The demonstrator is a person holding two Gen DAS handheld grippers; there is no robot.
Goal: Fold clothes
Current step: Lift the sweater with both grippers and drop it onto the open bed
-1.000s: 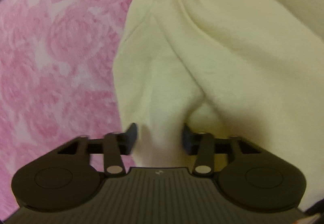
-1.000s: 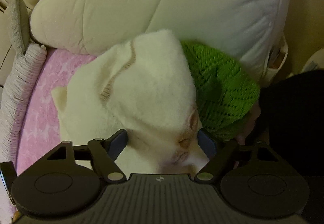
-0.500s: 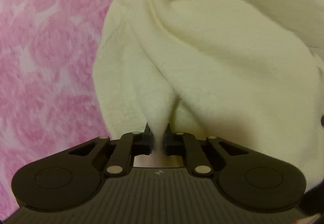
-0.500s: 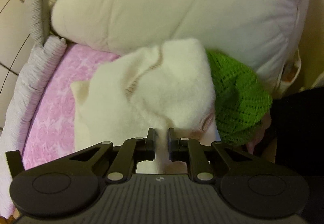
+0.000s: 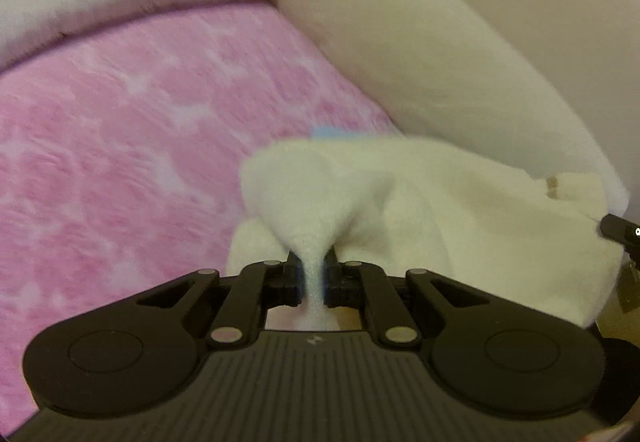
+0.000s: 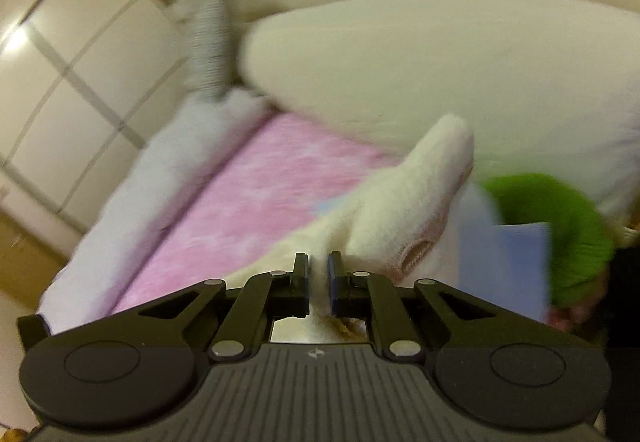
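A cream fleece garment (image 5: 460,210) hangs bunched above the pink rose-patterned bed cover (image 5: 120,162). My left gripper (image 5: 313,274) is shut on a pinched fold of it. In the right wrist view the same cream garment (image 6: 404,210) rises ahead of my right gripper (image 6: 318,278), which is shut on another edge of it. A brown-stitched seam (image 6: 414,260) shows just right of the right gripper's fingers. The right gripper's tip (image 5: 620,232) peeks in at the right edge of the left wrist view. Both views are motion-blurred.
A large cream pillow (image 6: 420,70) lies along the back of the bed. A green knitted item (image 6: 560,226) and a light blue cloth (image 6: 504,262) lie at the right, next to something black (image 6: 624,302). A grey-white rolled blanket (image 6: 132,210) borders the bed's left side; cupboard doors (image 6: 72,62) stand beyond.
Both grippers went from open around the cream garment to shut on it, then lifted it off the bed. The views swung up, showing the pillow, blanket roll and a light blue cloth beneath.
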